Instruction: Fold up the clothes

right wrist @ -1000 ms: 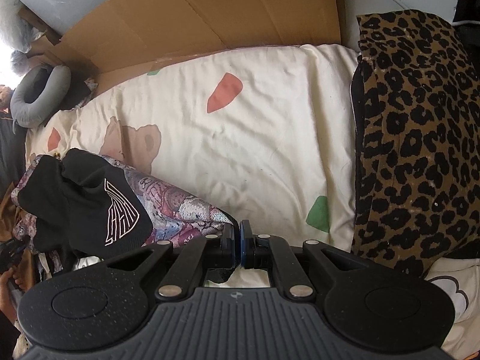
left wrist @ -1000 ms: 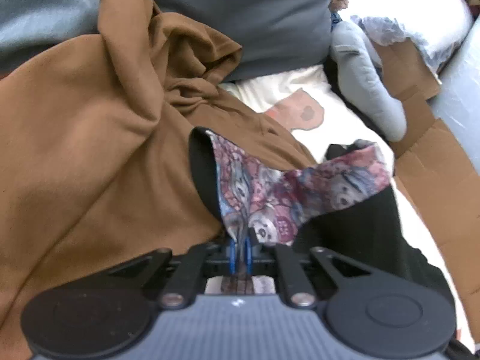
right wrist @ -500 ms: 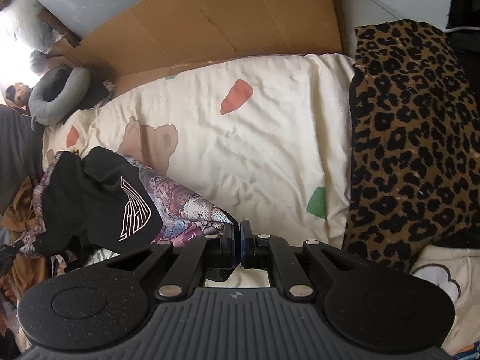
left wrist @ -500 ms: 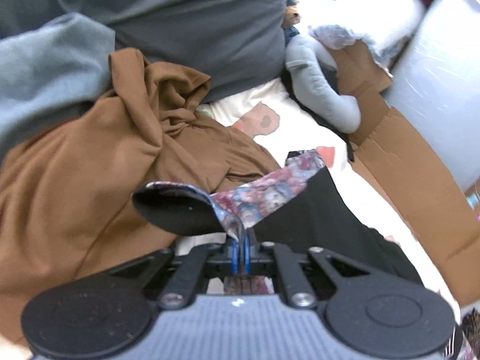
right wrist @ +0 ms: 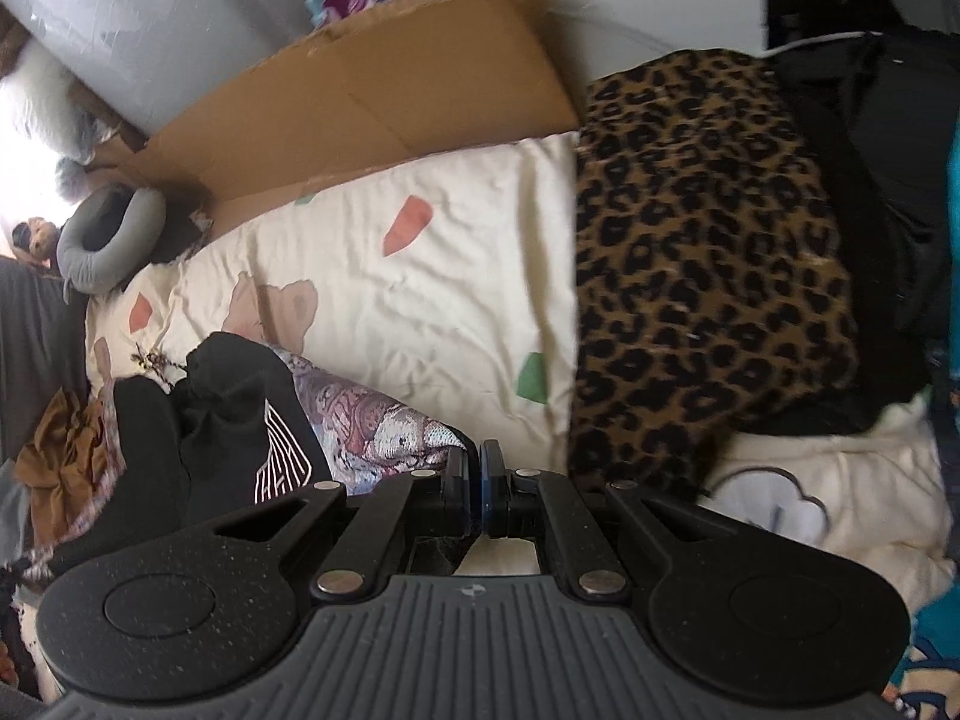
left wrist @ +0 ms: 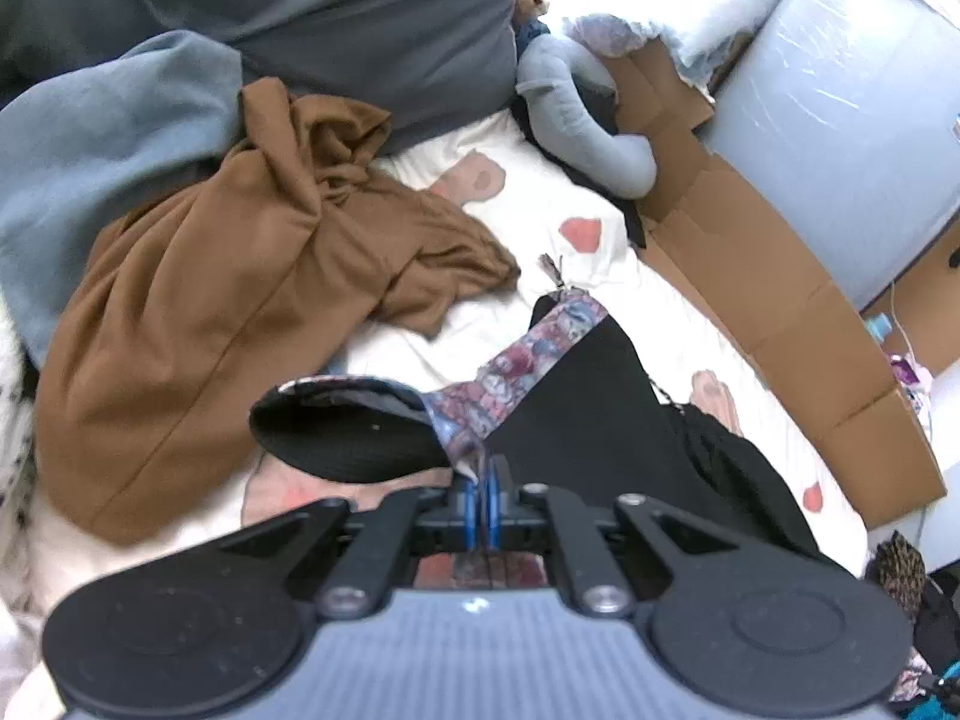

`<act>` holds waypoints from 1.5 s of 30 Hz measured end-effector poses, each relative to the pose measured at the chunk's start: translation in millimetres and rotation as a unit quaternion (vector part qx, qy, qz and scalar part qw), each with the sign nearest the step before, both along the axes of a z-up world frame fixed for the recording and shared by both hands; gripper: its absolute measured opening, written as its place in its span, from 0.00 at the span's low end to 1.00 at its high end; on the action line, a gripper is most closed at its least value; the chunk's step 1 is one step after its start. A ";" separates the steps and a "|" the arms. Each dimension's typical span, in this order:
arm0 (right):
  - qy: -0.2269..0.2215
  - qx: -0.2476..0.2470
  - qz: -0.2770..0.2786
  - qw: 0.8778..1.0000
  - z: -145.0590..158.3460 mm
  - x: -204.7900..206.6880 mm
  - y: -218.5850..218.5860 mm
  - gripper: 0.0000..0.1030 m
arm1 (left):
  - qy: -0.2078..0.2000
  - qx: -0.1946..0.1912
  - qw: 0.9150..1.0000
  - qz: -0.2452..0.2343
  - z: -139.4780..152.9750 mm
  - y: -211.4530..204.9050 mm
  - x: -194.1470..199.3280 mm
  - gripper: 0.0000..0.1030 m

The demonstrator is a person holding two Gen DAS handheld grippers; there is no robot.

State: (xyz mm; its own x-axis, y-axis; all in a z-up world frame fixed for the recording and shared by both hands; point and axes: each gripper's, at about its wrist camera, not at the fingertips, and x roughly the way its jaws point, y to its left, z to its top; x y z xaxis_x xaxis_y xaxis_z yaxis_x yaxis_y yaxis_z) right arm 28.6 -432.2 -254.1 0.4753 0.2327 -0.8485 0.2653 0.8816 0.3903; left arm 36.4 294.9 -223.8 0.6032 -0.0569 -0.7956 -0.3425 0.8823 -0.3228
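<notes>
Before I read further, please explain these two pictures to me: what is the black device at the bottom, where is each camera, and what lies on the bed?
No robot arm is here. A person holds one hand-held gripper in each hand, and a fisheye camera on each looks forward along its jaws. One picture is from the left gripper, the other from the right gripper. Both are shut on the same black garment with a patterned lining, lifting it between them. On the cream bedsheet with coloured shapes lie a crumpled brown garment, a grey neck pillow and a leopard-print blanket. Flattened brown cardboard lines the bed's far side.
</notes>
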 end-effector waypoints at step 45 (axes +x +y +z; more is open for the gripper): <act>0.022 0.050 0.042 0.998 -20.3 -17.1 14.7 0.20 | 0.099 0.039 0.994 0.028 4.5 36.9 -46.8 0.27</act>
